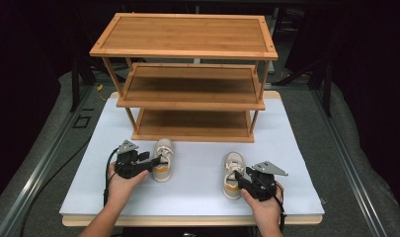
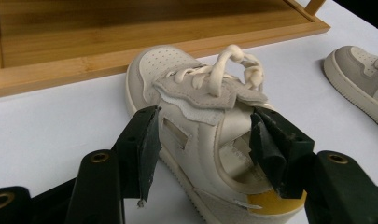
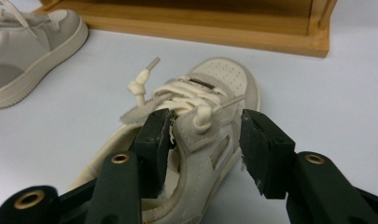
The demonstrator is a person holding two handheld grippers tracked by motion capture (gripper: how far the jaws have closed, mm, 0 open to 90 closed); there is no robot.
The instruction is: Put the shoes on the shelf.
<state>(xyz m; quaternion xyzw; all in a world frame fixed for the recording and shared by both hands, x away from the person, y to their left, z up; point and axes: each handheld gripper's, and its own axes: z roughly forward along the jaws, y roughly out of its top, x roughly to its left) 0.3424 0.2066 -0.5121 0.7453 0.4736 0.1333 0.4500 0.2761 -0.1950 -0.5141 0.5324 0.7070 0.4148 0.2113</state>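
High view. Two small beige sneakers stand on the white table top (image 1: 296,163), in front of a three-tier bamboo shoe rack (image 1: 187,74). Left sneaker (image 1: 163,165) lies just before the rack's bottom shelf, long axis running front to back, toe toward the rack, heel with its yellow tab toward the person. Right sneaker (image 1: 232,174) sits well apart from it, parallel, same heading. Left gripper (image 1: 155,163) is at the left shoe's heel end; right gripper (image 1: 241,181) at the right shoe's heel end. Both shoes rest flat on their soles.

Left gripper view. Jaws stand wide, one on the outer side panel, one inside the collar opening of the left sneaker (image 2: 200,121). A gap shows at both pads, so nothing is clamped yet. Toe points away from the camera toward the rack edge (image 2: 130,51). The other shoe's toe shows at far right (image 2: 359,79).

Right gripper view. Jaws spread; one pad sits inside the collar against the tongue and laces, the other stands clear off the outer side wall of the right sneaker (image 3: 210,116). Not pressing, as far as I can see. Toe points away, toward the rack base (image 3: 214,32).

Handling, judged: light, child-size shoes; upper soft and will give under the pads, sole rim stiffer. Loose knotted laces could snag. Best hold looks like the side wall at the collar, near the heel, one pad in and one out; a shoe gripped there may droop at the toe.
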